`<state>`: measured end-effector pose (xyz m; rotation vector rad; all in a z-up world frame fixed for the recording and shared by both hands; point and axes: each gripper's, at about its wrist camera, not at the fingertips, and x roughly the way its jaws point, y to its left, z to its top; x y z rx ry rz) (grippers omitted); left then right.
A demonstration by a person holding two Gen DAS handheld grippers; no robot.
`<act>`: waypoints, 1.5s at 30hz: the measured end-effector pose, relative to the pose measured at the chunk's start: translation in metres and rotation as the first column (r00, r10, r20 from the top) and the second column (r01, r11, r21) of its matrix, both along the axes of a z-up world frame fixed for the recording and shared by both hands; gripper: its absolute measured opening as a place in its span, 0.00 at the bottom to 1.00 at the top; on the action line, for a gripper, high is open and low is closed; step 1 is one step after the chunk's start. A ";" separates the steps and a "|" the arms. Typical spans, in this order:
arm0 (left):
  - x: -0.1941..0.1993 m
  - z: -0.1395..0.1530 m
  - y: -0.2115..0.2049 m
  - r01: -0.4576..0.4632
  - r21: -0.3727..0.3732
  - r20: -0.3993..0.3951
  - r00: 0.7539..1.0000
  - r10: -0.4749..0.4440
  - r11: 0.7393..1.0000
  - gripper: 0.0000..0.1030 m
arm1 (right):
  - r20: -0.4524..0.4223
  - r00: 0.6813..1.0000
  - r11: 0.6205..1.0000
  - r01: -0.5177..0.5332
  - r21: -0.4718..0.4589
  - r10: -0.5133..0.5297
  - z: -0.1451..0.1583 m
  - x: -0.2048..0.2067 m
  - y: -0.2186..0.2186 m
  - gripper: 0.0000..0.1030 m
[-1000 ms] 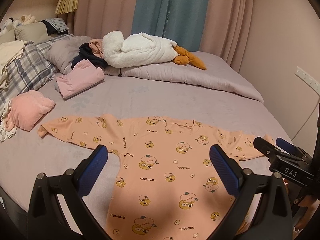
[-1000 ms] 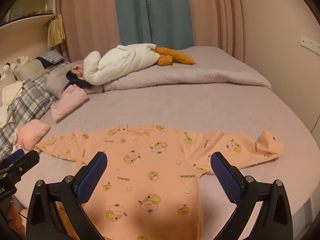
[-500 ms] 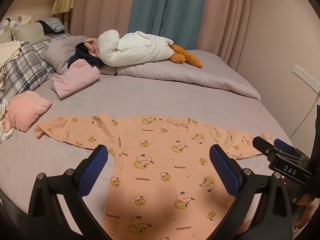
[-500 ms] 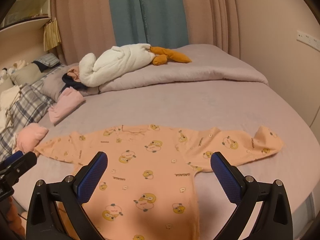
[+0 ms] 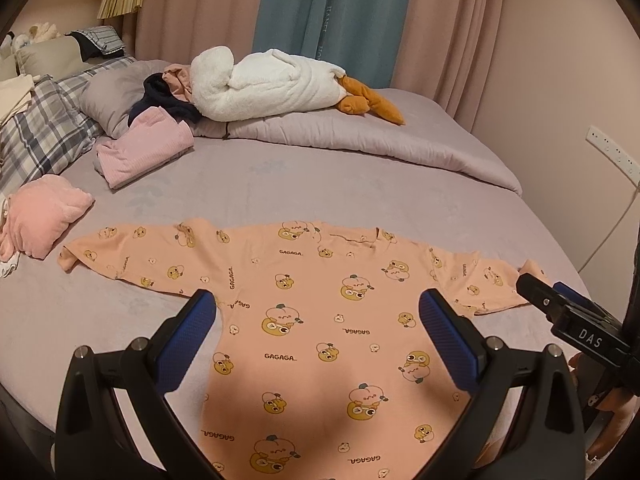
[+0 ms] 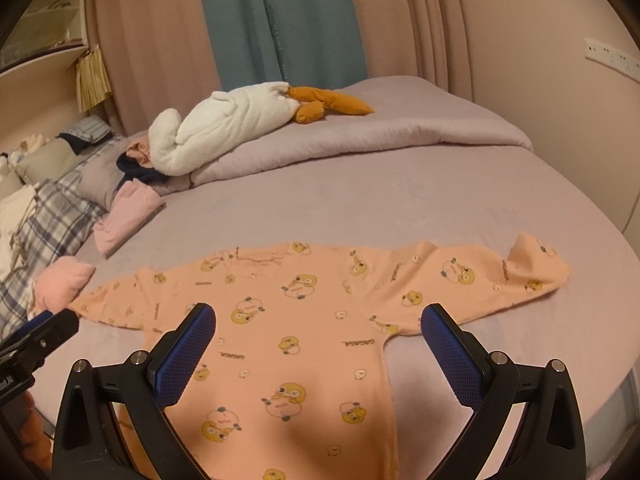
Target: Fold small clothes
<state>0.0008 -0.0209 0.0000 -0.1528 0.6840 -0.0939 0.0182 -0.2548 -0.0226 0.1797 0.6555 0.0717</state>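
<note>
A small peach long-sleeved top (image 5: 320,312) (image 6: 288,320) with a cartoon print lies flat on the lilac bed, both sleeves spread out sideways. Its right cuff (image 6: 536,264) is rumpled and stands up a little. My left gripper (image 5: 318,340) hovers open above the lower body of the top, holding nothing. My right gripper (image 6: 318,344) is also open and empty, above the top's right side near the armpit. Each gripper's tip shows at the edge of the other's view: the right gripper (image 5: 576,320) and the left gripper (image 6: 36,340).
A folded pink garment (image 5: 144,148) and a pink fleece bundle (image 5: 40,216) lie at the left. A white plush goose (image 5: 264,84) rests on a rolled duvet (image 5: 360,140) at the back. Plaid pillows (image 5: 36,136) sit far left. The wall (image 5: 580,80) stands close on the right.
Both grippers have drawn back and risen slightly, so the top sits lower and more fully in view. The top itself has not moved. Both grippers stay open.
</note>
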 end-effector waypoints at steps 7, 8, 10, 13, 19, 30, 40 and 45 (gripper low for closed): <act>0.007 -0.003 -0.003 0.004 -0.013 -0.015 1.000 -0.004 1.000 0.98 | -0.010 1.000 1.000 0.015 0.010 -0.014 -0.003 0.002 -0.008 1.00; 0.008 -0.004 -0.004 0.006 -0.013 -0.019 1.000 -0.006 1.000 0.98 | -0.011 1.000 1.000 0.016 0.010 -0.016 -0.004 0.002 -0.009 1.00; 0.010 -0.006 -0.006 0.011 -0.011 -0.030 0.999 -0.011 1.000 0.98 | -0.010 1.000 1.000 0.019 0.017 -0.019 -0.005 0.001 -0.013 0.99; 0.014 -0.009 -0.007 0.016 -0.012 -0.046 0.999 -0.017 1.000 0.98 | -0.014 0.999 0.999 0.030 0.042 -0.029 -0.007 0.002 -0.020 0.98; 0.019 -0.016 -0.010 0.013 -0.013 -0.067 0.998 -0.013 1.000 0.98 | -0.029 0.998 0.996 0.054 0.066 -0.052 -0.011 0.004 -0.031 0.96; 0.038 -0.042 -0.014 -0.004 -0.006 -0.142 0.990 0.004 1.000 0.89 | -0.031 0.993 0.973 0.120 0.195 -0.116 -0.016 0.010 -0.089 0.83; 0.054 -0.065 -0.018 -0.029 -0.023 -0.215 0.976 0.024 0.999 0.81 | -0.128 0.933 0.876 0.361 0.321 -0.337 -0.041 0.025 -0.229 0.73; 0.057 -0.070 -0.019 -0.037 -0.015 -0.236 0.971 0.032 0.999 0.80 | -0.242 0.872 0.789 0.489 0.372 -0.426 -0.079 0.040 -0.282 0.73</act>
